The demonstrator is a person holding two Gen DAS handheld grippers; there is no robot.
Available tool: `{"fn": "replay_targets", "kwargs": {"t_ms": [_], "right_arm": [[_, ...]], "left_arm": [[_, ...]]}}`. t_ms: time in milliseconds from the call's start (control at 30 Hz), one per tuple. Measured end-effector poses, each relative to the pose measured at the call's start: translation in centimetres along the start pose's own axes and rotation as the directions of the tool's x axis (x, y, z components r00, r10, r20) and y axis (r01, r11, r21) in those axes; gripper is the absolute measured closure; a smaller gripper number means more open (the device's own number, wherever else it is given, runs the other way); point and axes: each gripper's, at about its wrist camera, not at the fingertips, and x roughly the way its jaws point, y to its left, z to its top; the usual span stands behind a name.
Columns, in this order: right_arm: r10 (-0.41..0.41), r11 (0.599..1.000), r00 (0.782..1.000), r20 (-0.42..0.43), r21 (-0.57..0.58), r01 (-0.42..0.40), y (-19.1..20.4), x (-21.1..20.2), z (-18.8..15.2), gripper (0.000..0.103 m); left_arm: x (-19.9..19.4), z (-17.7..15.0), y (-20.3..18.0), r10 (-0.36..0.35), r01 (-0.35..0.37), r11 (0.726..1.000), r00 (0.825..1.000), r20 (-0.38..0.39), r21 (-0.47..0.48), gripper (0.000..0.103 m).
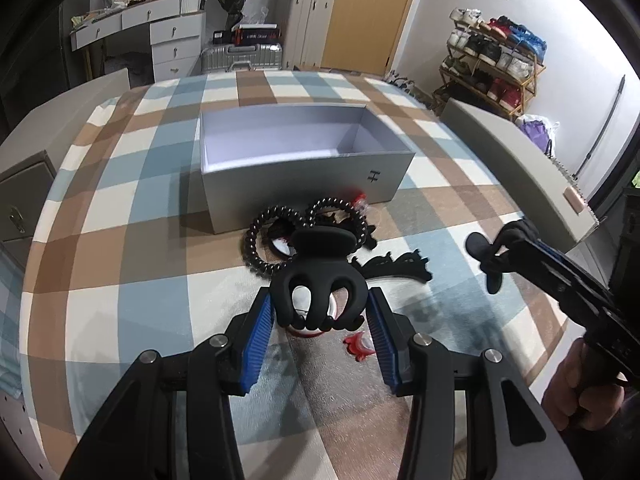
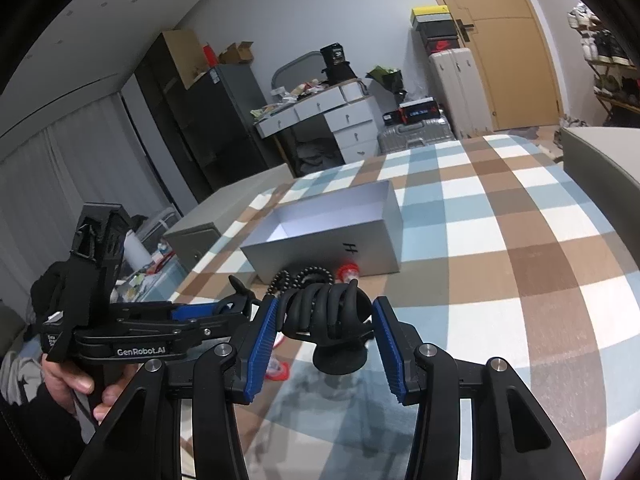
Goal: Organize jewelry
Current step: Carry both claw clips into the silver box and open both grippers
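Claws in both tools: we hold a black hair claw clamped between the blue pads of our left gripper, and a second black claw pinched the same way in our right gripper. Both clips hang clear of the checked bedspread. Grey box sits open and looks empty, just beyond the remaining pile. Pile lies against the box's near wall: black spiral hair ties, a dark lacy piece, something red and clear at the far right of the heap. Small red piece lies near our left pads. We judge the pick-up finished and the carry about to start; next move calls for lifting each claw over the near wall, then parting the pads above the box floor, one hand at a time to avoid collision. Hard to make out: the white and red object under the left claw, mostly covered. Box's near inside corner is hidden by its own wall.
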Motion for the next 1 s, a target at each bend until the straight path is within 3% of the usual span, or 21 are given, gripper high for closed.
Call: {"fn": "replay_targets", "kwargs": {"t_ms": [200, 567, 1000], "right_arm": [[0.033, 0.999, 0.999, 0.008, -0.022, -0.033, 0.9, 0.1, 1.8, 0.056], [0.079, 0.996, 0.996, 0.034, -0.052, -0.077, 1.3, 2.8, 7.8, 0.056], [0.104, 0.992, 0.994, -0.03, -0.074, -0.106, 0.3, 9.9, 11.9, 0.056]], "left_arm": [[-1.9, 1.2, 0.1, -0.013, 0.013, 1.0, 0.998, 0.061, 0.005, 0.062], [-1.1, 5.8, 1.8, -0.032, 0.03, 0.999, 0.992, 0.124, 0.012, 0.062], [3.1, 9.6, 3.5, -0.068, 0.069, 0.998, 0.996, 0.053, -0.004, 0.062]]}}
